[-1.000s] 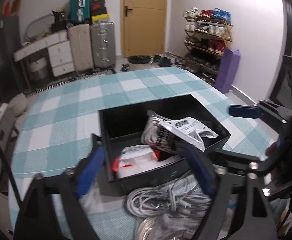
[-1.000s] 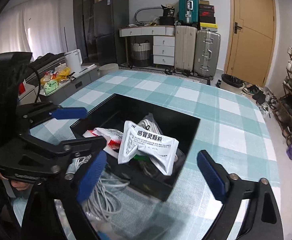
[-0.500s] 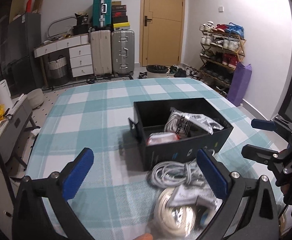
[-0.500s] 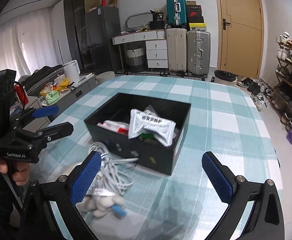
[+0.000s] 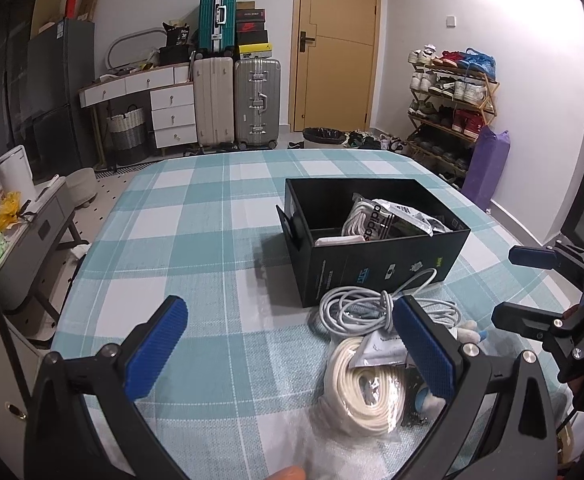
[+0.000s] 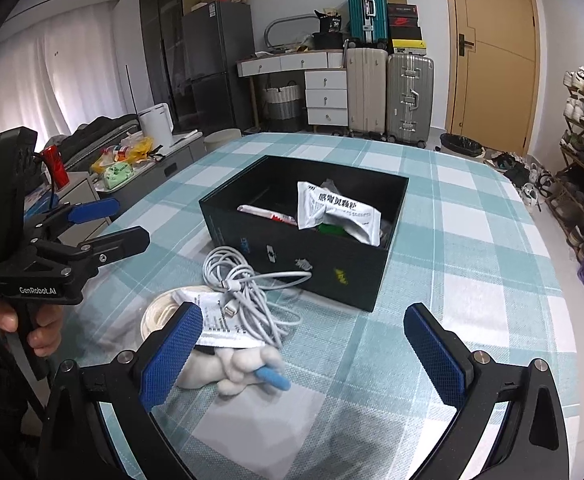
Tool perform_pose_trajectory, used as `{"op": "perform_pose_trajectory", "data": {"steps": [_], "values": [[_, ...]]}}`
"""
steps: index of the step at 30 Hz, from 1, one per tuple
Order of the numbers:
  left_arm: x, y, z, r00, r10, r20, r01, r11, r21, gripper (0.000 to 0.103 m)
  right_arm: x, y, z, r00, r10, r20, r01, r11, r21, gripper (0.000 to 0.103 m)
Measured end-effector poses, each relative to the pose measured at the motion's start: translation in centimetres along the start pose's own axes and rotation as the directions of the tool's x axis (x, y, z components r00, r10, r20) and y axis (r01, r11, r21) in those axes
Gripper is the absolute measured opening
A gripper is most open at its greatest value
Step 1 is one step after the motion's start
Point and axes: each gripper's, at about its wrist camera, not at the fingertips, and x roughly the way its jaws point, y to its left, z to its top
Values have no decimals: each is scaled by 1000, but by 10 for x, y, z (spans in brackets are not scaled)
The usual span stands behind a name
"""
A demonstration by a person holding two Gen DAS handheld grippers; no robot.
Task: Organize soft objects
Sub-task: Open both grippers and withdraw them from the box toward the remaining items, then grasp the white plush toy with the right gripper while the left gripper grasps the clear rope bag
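**Soft things wait by the black box**

A grey charging cable (image 6: 251, 292), a bag of coiled white rope (image 5: 366, 388) and a small white plush toy (image 6: 235, 364) lie in a heap on the checked tablecloth (image 5: 195, 240). The heap sits just past the left finger (image 6: 171, 356) of the right gripper (image 6: 304, 356) and by the right finger (image 5: 424, 348) of the left gripper (image 5: 292, 348). Both grippers are wide open and hold nothing. Beyond the heap stands the black box (image 6: 332, 268), with packets inside.

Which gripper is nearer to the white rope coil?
Left. The left gripper hangs just beside the coil, one finger over it; the right gripper is farther off.
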Motion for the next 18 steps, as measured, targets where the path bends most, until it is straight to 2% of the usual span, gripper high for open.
{"op": "perform_pose_trajectory", "data": {"steps": [9, 18], "values": [[6, -8, -18, 999, 14, -35, -13, 1000, 28, 103, 6, 5, -8, 999, 26, -34, -26, 1000, -3, 102], [10, -7, -30, 998, -4, -66, 5, 1000, 19, 103, 20, 14, -22, 994, 60, -91, -61, 998, -9, 102]]}}
